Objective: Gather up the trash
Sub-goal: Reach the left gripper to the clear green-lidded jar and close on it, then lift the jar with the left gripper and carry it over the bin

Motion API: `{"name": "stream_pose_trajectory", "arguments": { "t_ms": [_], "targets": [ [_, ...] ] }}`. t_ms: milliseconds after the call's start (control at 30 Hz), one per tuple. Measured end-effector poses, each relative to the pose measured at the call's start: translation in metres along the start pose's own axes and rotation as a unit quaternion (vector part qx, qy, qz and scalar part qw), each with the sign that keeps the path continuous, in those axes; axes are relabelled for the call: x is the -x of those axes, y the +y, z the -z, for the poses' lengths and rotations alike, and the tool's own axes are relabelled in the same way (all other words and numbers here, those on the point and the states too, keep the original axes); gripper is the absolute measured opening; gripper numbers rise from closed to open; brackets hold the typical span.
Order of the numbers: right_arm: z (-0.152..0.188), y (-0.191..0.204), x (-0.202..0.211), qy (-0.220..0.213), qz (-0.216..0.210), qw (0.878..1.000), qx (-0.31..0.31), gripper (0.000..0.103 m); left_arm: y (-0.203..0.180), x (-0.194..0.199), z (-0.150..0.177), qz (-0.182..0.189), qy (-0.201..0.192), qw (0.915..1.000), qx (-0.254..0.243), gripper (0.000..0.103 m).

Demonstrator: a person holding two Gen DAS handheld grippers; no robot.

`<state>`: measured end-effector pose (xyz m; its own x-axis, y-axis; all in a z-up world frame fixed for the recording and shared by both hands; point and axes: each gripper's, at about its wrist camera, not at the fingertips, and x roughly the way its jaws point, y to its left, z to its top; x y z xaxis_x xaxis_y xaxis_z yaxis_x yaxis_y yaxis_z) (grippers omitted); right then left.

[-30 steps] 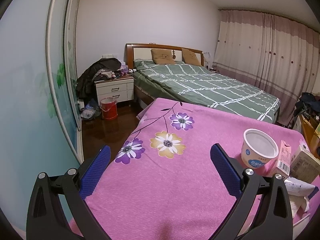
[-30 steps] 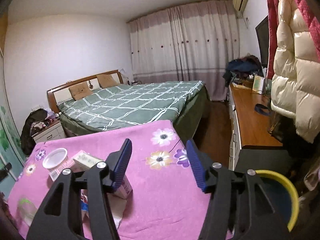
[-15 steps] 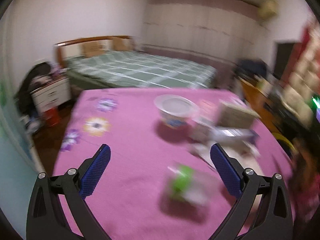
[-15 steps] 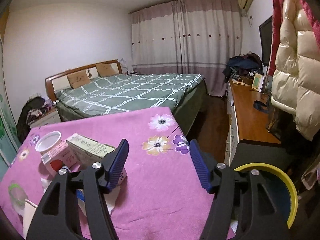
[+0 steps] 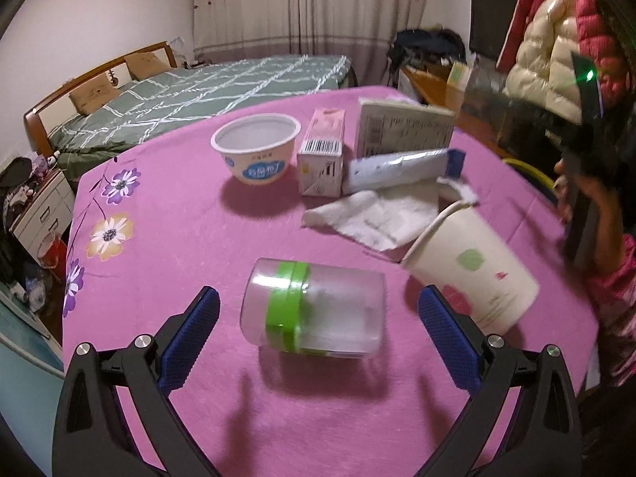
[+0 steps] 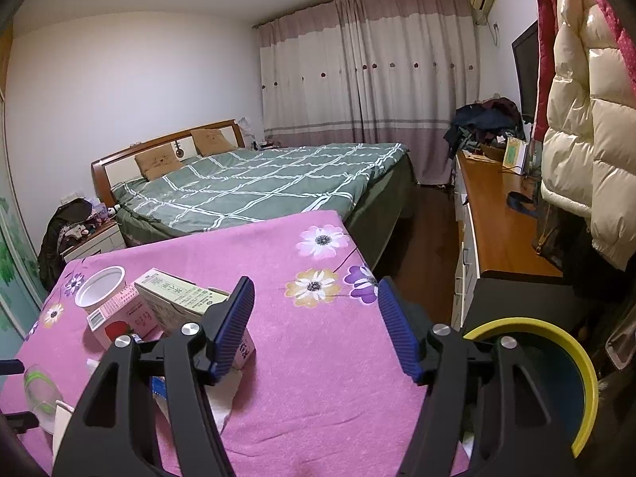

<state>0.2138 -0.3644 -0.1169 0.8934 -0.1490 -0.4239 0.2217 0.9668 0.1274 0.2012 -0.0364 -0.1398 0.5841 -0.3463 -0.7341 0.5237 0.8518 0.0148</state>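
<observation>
Lining up on a clear plastic jar [image 5: 314, 310] lying on its side on the near part of the pink tablecloth [image 5: 179, 214], the left gripper [image 5: 318, 318] hangs released, jar between the pads but untouched. Next, I judge, it must lower and clench. The right gripper [image 6: 316, 326] stands released over bare cloth, the yellow-rimmed bin [image 6: 556, 377] right of it, partly cut off. The jar's contents are unclear.
</observation>
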Motion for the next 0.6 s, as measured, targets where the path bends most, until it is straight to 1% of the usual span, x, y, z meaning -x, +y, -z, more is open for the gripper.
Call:
{"name": "stream_pose_trajectory", "arguments": {
  "t_ms": [100, 200, 267, 300, 367, 400, 433, 500, 600],
  "targets": [
    [0.001, 0.0, -0.002, 0.002, 0.0, 1.0, 0.0, 0.062, 0.003, -0.009, 0.002, 0.0, 0.015, 0.9998, -0.01, 0.098],
    [0.001, 0.002, -0.004, 0.005, 0.001, 1.0, 0.002, 0.062, 0.001, -0.015, 0.004, 0.001, 0.021, 0.9996, -0.02, 0.098],
    [0.001, 0.002, -0.005, 0.007, 0.001, 1.0, 0.003, 0.063, 0.0, -0.018, 0.004, 0.0, 0.023, 0.9995, -0.022, 0.089],
    [0.001, 0.002, -0.005, 0.008, 0.001, 1.0, 0.003, 0.064, 0.0, -0.019, 0.004, -0.004, 0.024, 0.9995, -0.021, 0.088],
    [0.001, 0.002, -0.005, 0.008, 0.0, 1.0, 0.003, 0.064, 0.002, -0.02, 0.004, -0.002, 0.025, 0.9995, -0.017, 0.077],
    [0.001, 0.001, -0.005, 0.008, 0.0, 1.0, 0.003, 0.064, 0.003, -0.021, 0.004, 0.0, 0.026, 0.9996, -0.013, 0.074],
    [0.001, 0.002, -0.005, 0.008, 0.0, 1.0, 0.003, 0.064, 0.003, -0.022, 0.004, 0.003, 0.027, 0.9996, -0.011, 0.072],
    [0.001, 0.001, -0.005, 0.009, 0.0, 1.0, 0.002, 0.064, 0.002, -0.021, 0.004, 0.001, 0.028, 0.9995, -0.012, 0.072],
    [0.001, 0.002, -0.005, 0.007, 0.001, 1.0, 0.002, 0.064, 0.001, -0.016, 0.003, -0.014, 0.027, 0.9995, -0.008, 0.072]
  ]
}}
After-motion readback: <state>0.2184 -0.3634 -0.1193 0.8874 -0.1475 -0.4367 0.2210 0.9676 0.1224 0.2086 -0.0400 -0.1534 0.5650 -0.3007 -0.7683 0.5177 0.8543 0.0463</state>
